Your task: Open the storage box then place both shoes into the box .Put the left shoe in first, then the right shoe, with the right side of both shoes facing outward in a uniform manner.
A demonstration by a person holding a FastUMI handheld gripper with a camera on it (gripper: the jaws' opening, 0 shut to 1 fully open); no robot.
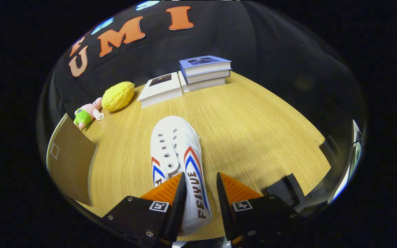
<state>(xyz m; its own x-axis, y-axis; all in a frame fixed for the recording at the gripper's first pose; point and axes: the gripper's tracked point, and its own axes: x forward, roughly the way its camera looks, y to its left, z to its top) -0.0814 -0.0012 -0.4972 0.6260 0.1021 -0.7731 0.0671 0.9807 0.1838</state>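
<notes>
One white canvas shoe (179,162) lies on the table (253,131), toe pointing away from the gripper, heel end down between the fingers. Upper is smooth canvas with two rows of metal-rimmed eyelets, no laces visible, red and blue chevron stripes on both sides, dark lettering along the right side wall. Rounded toe cap.

Gripper (201,203) straddles the heel half of the shoe. Left finger sits against, or in, the shoe's opening edge; right finger stands off the shoe's outer side with a sliver of tabletop showing between them. So the fingers are spread, not clamped on the shoe. Finger pads (164,191) are ribbed. Each finger block carries one square marker tag.

Table is light wood-grain laminate with a curved far edge.

Left of the shoe, a brown flat panel (71,165) with pale edging, likely the storage box or its lid; cannot tell which.

Farther back: one small pink-and-green plush toy (86,115), one yellow ridged pod-shaped object (118,96) just beside it, then books. One white-covered book (160,89) lies flat alone; beside it a stack of three books (205,72), the top one blue-covered.

Dark hardware (284,189) sits right of the gripper; too unclear to identify.
</notes>
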